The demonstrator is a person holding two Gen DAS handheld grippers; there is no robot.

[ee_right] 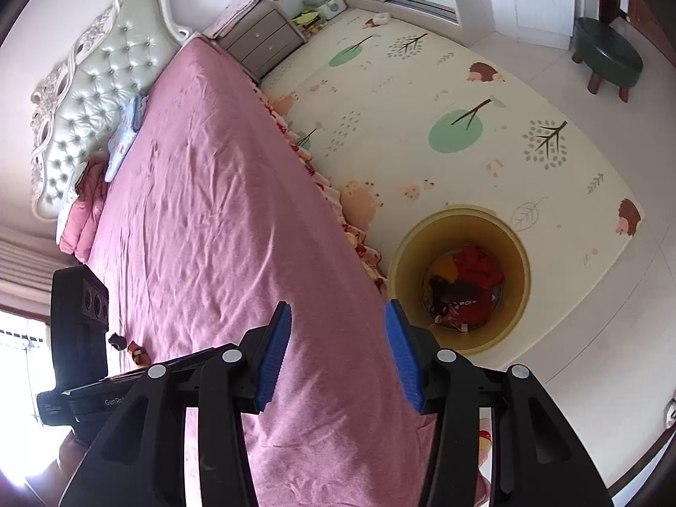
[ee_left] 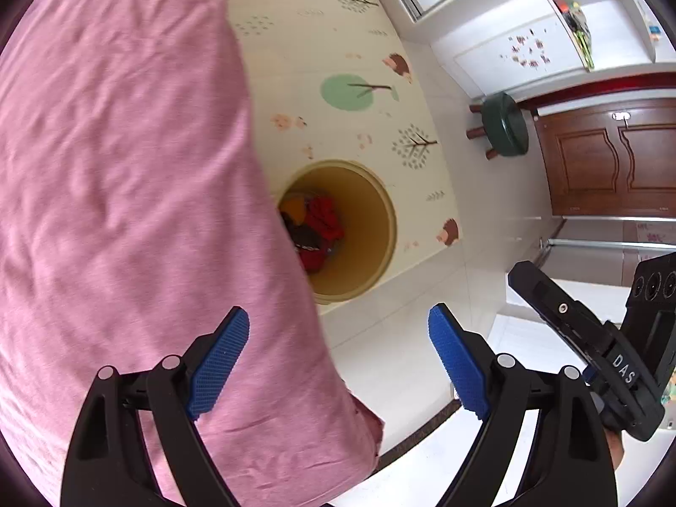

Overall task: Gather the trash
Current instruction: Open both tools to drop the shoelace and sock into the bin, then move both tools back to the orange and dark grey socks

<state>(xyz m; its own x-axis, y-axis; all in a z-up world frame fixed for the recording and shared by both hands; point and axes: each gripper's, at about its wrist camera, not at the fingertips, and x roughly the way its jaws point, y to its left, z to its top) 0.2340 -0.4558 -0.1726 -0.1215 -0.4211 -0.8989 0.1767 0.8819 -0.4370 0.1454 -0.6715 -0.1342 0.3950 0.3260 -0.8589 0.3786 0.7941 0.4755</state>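
Pink bed (ee_right: pixel 219 211), 1 bin (ee_right: pixel 458 281), 2 empty grippers (ee_left: pixel 338 363) (ee_right: pixel 338 355)

Bright daylight, window (ee_right: pixel 17 363) glare blown out lower left; fisheye edges warped w/ vignette

Our left gripper (ee_left: pixel 338 363) and right gripper (ee_right: pixel 338 355) look alike: glossy black plastic arms with silver rivets at the pivots, ending in blue ribbed pads (ee_left: pixel 219 363). At the right edge of the left view, white "DAS" lettering marks black housing.
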